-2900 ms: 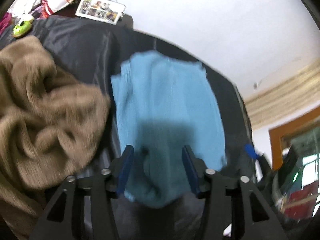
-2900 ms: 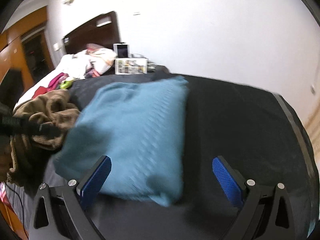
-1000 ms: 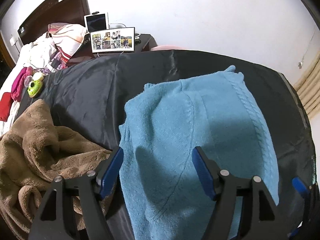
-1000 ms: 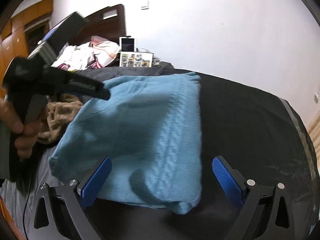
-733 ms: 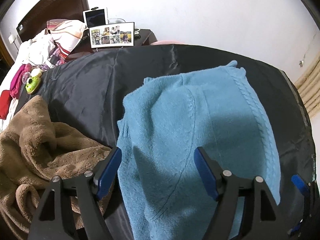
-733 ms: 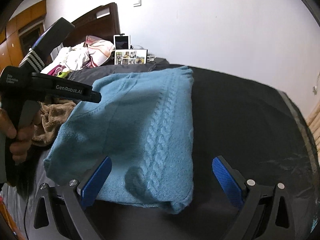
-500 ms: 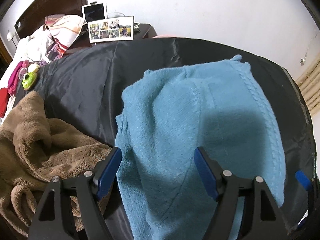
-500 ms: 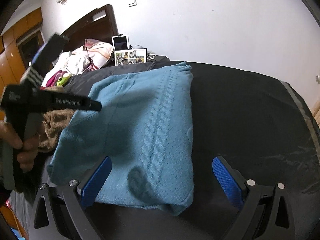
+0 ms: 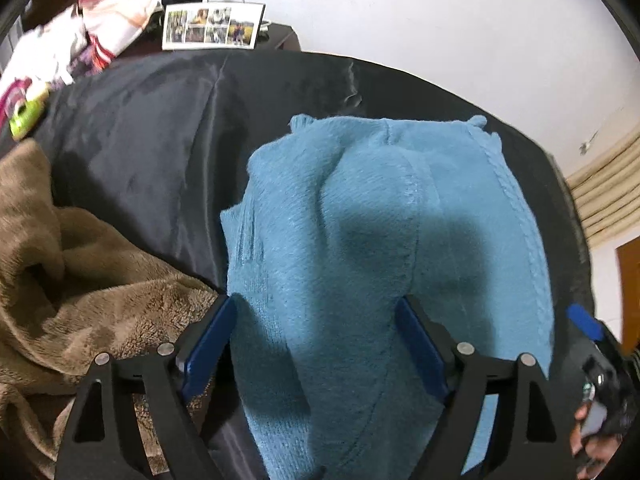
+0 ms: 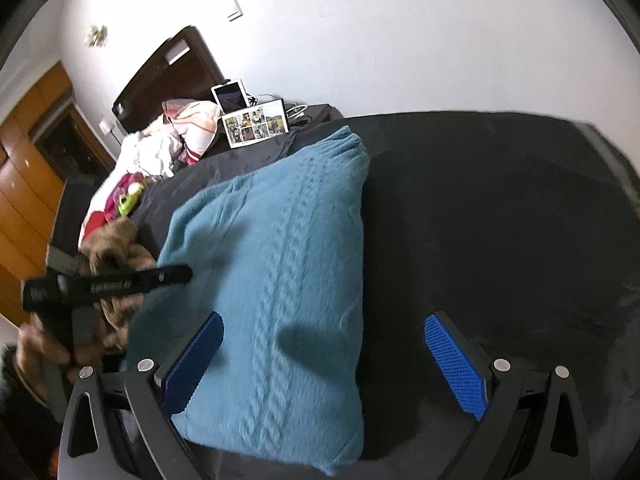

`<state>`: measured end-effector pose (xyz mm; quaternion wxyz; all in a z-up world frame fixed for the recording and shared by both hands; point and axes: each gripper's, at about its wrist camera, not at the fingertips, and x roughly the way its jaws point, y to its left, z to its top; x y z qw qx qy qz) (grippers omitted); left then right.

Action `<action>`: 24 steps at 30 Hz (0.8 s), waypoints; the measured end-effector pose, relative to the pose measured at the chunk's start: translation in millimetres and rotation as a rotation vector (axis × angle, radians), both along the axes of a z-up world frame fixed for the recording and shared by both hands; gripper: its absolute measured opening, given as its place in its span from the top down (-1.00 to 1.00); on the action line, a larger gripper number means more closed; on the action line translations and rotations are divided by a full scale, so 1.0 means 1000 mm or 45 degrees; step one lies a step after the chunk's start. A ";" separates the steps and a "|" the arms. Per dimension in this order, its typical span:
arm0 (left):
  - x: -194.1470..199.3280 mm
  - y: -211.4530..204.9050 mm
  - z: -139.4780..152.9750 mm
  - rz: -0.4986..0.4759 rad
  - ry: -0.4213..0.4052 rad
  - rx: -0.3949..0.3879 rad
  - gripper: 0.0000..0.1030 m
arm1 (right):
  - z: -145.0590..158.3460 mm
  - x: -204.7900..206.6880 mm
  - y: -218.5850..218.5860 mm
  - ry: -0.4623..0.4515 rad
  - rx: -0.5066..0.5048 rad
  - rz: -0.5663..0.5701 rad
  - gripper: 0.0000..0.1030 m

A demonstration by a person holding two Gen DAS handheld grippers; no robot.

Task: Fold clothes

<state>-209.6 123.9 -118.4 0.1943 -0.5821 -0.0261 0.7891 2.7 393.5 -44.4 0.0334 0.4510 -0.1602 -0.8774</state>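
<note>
Left wrist view: the left gripper (image 9: 316,340) hovers with fingers wide over the near end of the blue sweater (image 9: 384,248), which lies folded on the black sheet (image 9: 160,128), a brown blanket (image 9: 72,280) just beside it. Looks like one fold remains; next, pinch the near edge.

Right wrist view: the right gripper (image 10: 332,360) is wide too, holding nothing, above the sweater's cabled edge. Beyond: photo frame (image 10: 256,122), wardrobe (image 10: 28,152), white wall.

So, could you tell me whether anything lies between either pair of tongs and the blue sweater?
Nothing visible does. Both the left tongs and the right tongs are open directly over the blue sweater. The brown blanket lies off to the left, beside the sweater.
</note>
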 end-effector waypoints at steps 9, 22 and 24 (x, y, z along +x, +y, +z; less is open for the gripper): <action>-0.007 -0.023 -0.016 0.026 -0.132 0.194 -0.67 | -0.017 -0.030 0.006 -0.082 -0.110 0.084 -0.99; -0.011 -0.013 -0.021 -0.086 -0.156 0.248 -0.81 | -0.062 -0.072 0.007 -0.224 -0.315 0.172 -0.99; -0.011 -0.009 -0.020 -0.105 -0.152 0.244 -0.83 | -0.065 -0.076 0.003 -0.226 -0.338 0.190 -0.99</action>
